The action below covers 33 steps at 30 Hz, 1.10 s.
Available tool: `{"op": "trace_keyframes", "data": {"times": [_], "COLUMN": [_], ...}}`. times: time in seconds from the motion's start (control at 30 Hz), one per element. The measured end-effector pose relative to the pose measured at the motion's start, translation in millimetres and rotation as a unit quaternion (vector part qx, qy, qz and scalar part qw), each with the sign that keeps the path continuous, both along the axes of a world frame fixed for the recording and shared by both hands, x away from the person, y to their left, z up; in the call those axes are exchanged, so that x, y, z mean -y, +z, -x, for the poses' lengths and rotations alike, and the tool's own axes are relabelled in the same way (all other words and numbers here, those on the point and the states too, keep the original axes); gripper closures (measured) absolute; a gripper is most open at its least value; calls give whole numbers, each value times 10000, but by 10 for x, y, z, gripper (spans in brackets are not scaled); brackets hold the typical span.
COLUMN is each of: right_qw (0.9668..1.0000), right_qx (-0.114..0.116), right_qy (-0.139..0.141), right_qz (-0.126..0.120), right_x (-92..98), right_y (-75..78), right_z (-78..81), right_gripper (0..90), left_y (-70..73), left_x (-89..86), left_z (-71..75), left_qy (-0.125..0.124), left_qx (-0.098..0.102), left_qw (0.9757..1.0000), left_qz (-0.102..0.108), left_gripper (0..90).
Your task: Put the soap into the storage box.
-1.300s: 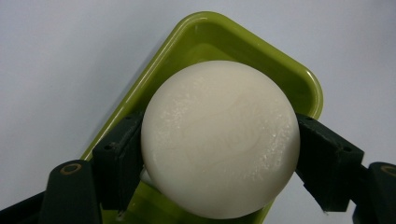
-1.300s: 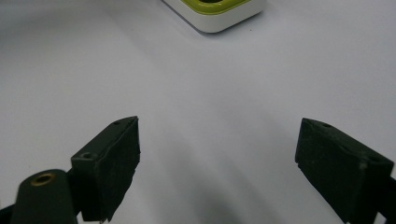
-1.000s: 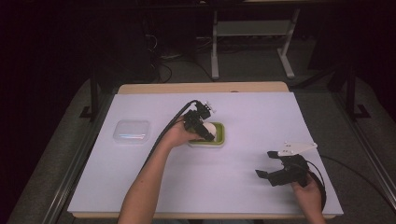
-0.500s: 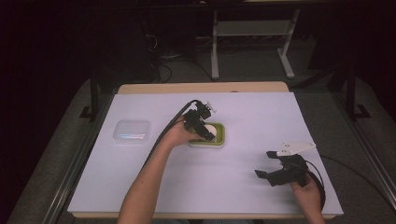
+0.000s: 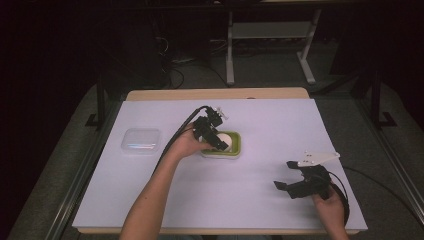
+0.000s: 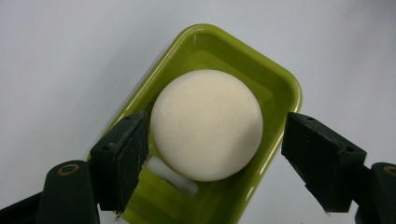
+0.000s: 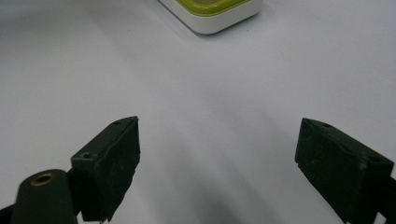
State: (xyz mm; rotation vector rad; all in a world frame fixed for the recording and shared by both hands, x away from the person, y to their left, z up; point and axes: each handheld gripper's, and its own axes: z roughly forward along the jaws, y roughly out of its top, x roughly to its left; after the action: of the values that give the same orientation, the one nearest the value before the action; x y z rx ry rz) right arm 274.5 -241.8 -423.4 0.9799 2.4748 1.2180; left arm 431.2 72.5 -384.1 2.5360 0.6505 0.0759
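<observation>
Near the desk's front edge, the right tool is held low by a hand, jaws spread wide. Farther back, the left arm reaches forward; the left tool points down, jaws spread around the round soap in the green dish, not squeezing it.

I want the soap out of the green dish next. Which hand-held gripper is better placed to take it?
Left. The left hand-held gripper is open with its jaws either side of the soap in the green dish; the right hand-held gripper sits open well away.
</observation>
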Motion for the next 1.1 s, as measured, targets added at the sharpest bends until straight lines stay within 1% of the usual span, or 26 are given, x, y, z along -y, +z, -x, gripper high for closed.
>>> {"op": "trace_keyframes", "data": {"times": [0.03,0.13,0.2,0.3,0.33,0.37,0.43,0.6,0.63,0.73,0.77,0.8,0.83,0.9,0.93,0.97,1.03,1.1], "right_qw": [10000,10000,10000,10000,10000,10000,10000,10000,9999,9998,9999,9999,9998,9999,9999,9998,9997,9997], "right_qx": [0,2,48,43,12,12,9,31,26,5,27,19,-1,2,-1,-21,-44,-50], "right_qy": [-17,-29,-34,-47,-55,-55,-60,-68,-89,-142,-129,-131,-151,-147,-151,-166,-204,-209], "right_qz": [0,3,-14,-16,-5,-5,3,-8,-57,-108,-107,-106,-98,-83,-80,-89,-93,-93], "right_x": [4,11,19,19,16,16,14,15,25,37,43,45,42,41,37,34,36,37], "right_y": [-2,-1,6,9,7,7,5,11,14,15,14,13,13,12,9,3,3,4], "right_z": [0,-2,-5,-6,-7,-7,-9,-10,-12,-15,-20,-22,-21,-23,-24,-25,-23,-21], "right_gripper": [132,132,132,132,132,132,132,132,132,131,132,132,132,131,132,132,131,131], "left_y": [28,60,82,89,89,89,93,102,113,125,143,138,143,136,136,130,121,116], "left_x": [-18,-43,-77,-101,-124,-124,-189,-246,-265,-286,-326,-337,-351,-366,-383,-413,-448,-469], "left_z": [24,47,63,82,100,100,123,165,199,234,259,279,287,310,325,347,372,394], "left_qy": [-18,-33,-38,-37,-26,-26,-14,-30,-31,-21,-65,-30,-66,-28,-18,4,18,12], "left_qx": [50,104,137,134,176,176,171,178,164,180,207,244,275,295,286,271,234,253], "left_qw": [10000,9999,9999,9999,9998,9998,9998,9998,9998,9998,9997,9996,9995,9994,9994,9994,9994,9994], "left_qz": [-4,-39,-4,8,-22,-22,62,87,90,120,131,167,123,158,169,231,244,246], "left_gripper": [228,228,228,228,228,228,228,227,226,225,225,226,229,232,232,232,232,232]}}
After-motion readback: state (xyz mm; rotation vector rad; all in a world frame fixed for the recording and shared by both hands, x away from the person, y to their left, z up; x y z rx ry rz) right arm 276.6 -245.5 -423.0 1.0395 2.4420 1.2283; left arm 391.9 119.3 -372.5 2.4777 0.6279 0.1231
